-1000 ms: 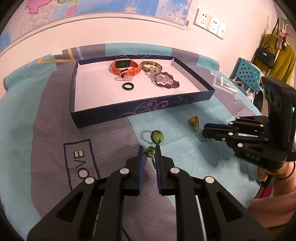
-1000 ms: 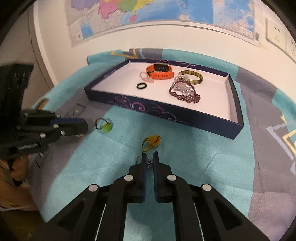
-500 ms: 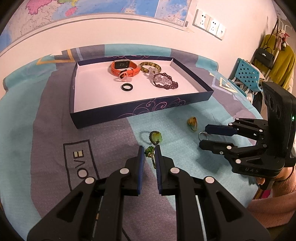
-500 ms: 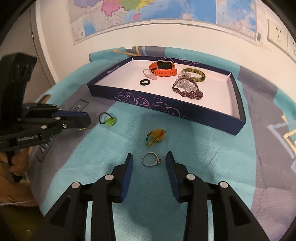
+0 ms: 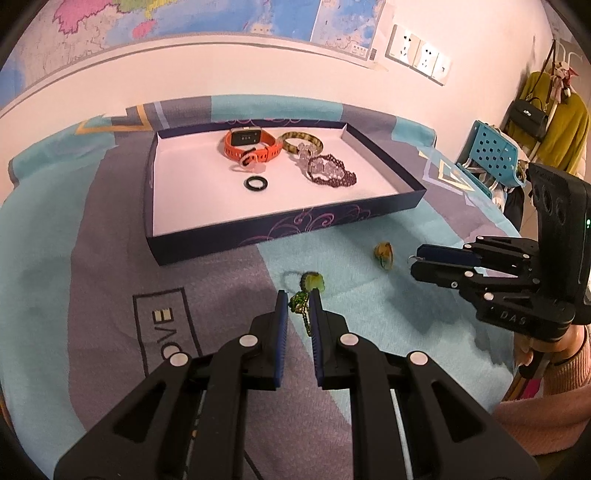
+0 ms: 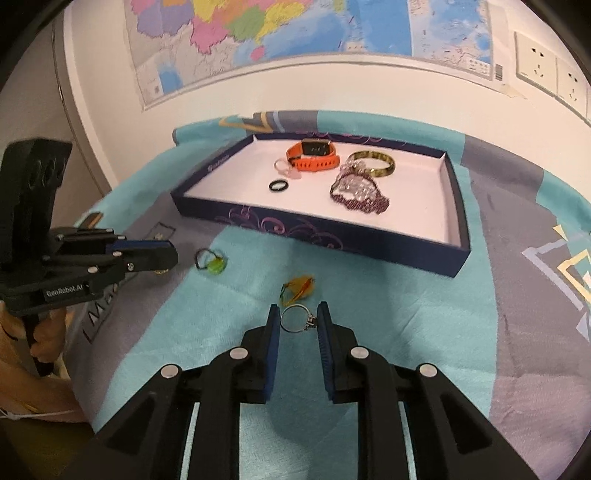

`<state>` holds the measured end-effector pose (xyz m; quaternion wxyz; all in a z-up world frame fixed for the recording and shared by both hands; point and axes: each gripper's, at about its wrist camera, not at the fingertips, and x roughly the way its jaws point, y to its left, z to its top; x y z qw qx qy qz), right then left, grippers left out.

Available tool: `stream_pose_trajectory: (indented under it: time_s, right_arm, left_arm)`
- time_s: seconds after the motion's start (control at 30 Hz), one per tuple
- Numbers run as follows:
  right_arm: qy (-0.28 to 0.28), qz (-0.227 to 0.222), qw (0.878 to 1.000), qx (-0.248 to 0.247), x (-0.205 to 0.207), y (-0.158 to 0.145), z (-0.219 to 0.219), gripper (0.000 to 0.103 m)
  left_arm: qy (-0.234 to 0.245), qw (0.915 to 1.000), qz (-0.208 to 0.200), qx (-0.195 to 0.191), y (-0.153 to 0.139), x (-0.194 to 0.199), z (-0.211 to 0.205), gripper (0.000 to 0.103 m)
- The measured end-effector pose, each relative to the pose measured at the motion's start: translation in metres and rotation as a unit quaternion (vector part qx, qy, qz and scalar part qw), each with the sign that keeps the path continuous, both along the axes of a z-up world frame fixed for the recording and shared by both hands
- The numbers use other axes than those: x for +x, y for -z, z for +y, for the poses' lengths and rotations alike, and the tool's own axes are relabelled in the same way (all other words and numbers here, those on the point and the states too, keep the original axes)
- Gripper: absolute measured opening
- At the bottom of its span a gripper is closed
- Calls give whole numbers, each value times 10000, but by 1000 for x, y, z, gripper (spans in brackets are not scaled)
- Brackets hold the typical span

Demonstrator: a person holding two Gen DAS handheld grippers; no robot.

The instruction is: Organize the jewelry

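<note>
A dark blue tray [image 5: 258, 227] [image 6: 458, 206] with a white floor holds an orange watch [image 5: 251, 146] [image 6: 314, 157], a black ring [image 5: 256, 183], an olive bangle [image 5: 300, 142] and a purple bead bracelet [image 5: 332, 173]. My left gripper [image 5: 298, 301] is shut on a green beaded piece [image 5: 301, 306]. A green-stone ring [image 5: 314, 281] [image 6: 210, 261] lies just ahead of it. My right gripper [image 6: 298, 318] is open around a silver ring [image 6: 297, 319] on the cloth. An amber ring [image 6: 298, 286] [image 5: 384, 253] lies beyond it.
A teal and grey cloth [image 5: 92, 295] covers the table. A wall with a map [image 6: 295, 33] and sockets stands behind. A blue chair [image 5: 495, 155] and hanging clothes are at the right.
My right gripper opened, let go of the silver ring on the cloth, then closed in around it. My left gripper has stayed shut on the green piece.
</note>
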<state>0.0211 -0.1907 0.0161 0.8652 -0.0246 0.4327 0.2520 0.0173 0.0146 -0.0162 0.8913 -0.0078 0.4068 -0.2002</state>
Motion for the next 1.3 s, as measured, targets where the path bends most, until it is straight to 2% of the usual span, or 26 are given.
stream_pose_trajectory:
  time_s: [0.2, 0.23, 0.27, 0.6, 1.03, 1.1, 1.13, 1.2, 1.23, 1.3]
  right_arm:
    - [59, -147, 9997, 168, 7, -15, -5, 18]
    - [58, -165, 9997, 187, 9, -16, -5, 3]
    - [44, -147, 9996, 226, 12, -17, -5, 0]
    - [44, -8, 9993, 363, 19, -10, -7, 0]
    - [143, -6, 9969, 770, 24, -19, -18, 0]
    - [144, 65, 9976, 672, 24, -17, -18, 0]
    - [165, 89, 9981, 580, 24, -15, -19, 1]
    - [357, 168, 9984, 414, 23, -8, -24, 12]
    - [398, 219, 9983, 356, 23, -4, -27, 22]
    - [524, 209, 9983, 117, 20, 2, -31, 25]
  left_arm:
    - [-30, 9999, -119, 25, -9, 5, 0, 12]
    - [-35, 9999, -132, 24, -11, 6, 0, 12]
    - [-37, 9999, -152, 23, -12, 6, 0, 12]
    - [-60, 9998, -199, 28, -16, 11, -1, 12]
    - [-99, 9996, -272, 26, -21, 14, 2, 12]
    - [-94, 9996, -280, 29, -22, 14, 1, 12]
    - [-88, 9996, -281, 26, -22, 14, 1, 12]
    - [-81, 9996, -271, 16, -21, 13, 1, 12]
    - [-83, 9996, -262, 10, -21, 14, 1, 12]
    - [-92, 9997, -231, 10, -19, 14, 1, 12]
